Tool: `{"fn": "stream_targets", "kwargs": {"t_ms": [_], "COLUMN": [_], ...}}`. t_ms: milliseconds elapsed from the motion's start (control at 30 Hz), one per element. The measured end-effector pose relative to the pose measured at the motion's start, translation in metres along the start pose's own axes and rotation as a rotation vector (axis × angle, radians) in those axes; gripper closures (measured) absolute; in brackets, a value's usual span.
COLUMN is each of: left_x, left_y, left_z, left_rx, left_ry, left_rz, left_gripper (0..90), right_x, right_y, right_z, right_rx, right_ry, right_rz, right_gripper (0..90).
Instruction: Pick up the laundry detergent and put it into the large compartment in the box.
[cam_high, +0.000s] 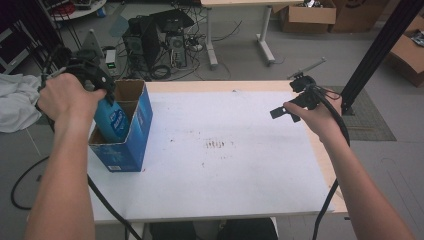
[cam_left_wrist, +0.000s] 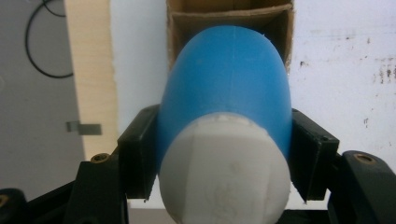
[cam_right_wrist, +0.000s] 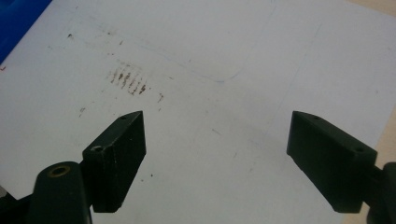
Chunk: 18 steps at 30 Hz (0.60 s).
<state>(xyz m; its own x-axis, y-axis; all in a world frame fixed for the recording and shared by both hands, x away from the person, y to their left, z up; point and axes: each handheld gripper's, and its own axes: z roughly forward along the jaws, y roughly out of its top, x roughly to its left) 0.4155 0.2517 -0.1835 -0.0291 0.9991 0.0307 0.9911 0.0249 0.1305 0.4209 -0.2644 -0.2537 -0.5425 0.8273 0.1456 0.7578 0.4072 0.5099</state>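
Note:
A blue bottle with a white cap sits between the black jaws of my left gripper, which is shut on its neck end. In the high view the same bottle hangs bottom-first into the open top of a blue cardboard box at the table's left edge, under my left gripper. The brown inner walls of the box show past the bottle. At the right of the table my right gripper is held above the white surface, and my right gripper stands open with nothing between its jaws.
The white table top has brown smudges near its middle and a wooden rim along the right side. A black post rises at the far right. Computers and cables lie on the floor beyond the table.

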Motion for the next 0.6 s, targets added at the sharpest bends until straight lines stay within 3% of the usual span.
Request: {"fn": "stream_targets", "kwargs": {"t_ms": [167,333,600], "left_x": [-0.002,0.000,-0.005], "left_y": [-0.001,-0.002,-0.004], "left_z": [0.026,0.051,0.074], "left_rx": [0.020,0.058,0.090], "left_ry": [0.008,-0.011,0.001], "left_rz": [0.007,0.007,0.023], "left_gripper": [37.5,37.6,37.6], "right_x": [0.002,0.003,0.003], "right_y": [0.001,0.001,0.001], "right_z": [-0.001,0.000,-0.001], "right_rx": [-0.002,-0.005,-0.008], "right_ry": [-0.001,0.003,0.002], "right_rz": [-0.005,-0.006,-0.007], "right_gripper": [19.7,19.7,19.7]}}
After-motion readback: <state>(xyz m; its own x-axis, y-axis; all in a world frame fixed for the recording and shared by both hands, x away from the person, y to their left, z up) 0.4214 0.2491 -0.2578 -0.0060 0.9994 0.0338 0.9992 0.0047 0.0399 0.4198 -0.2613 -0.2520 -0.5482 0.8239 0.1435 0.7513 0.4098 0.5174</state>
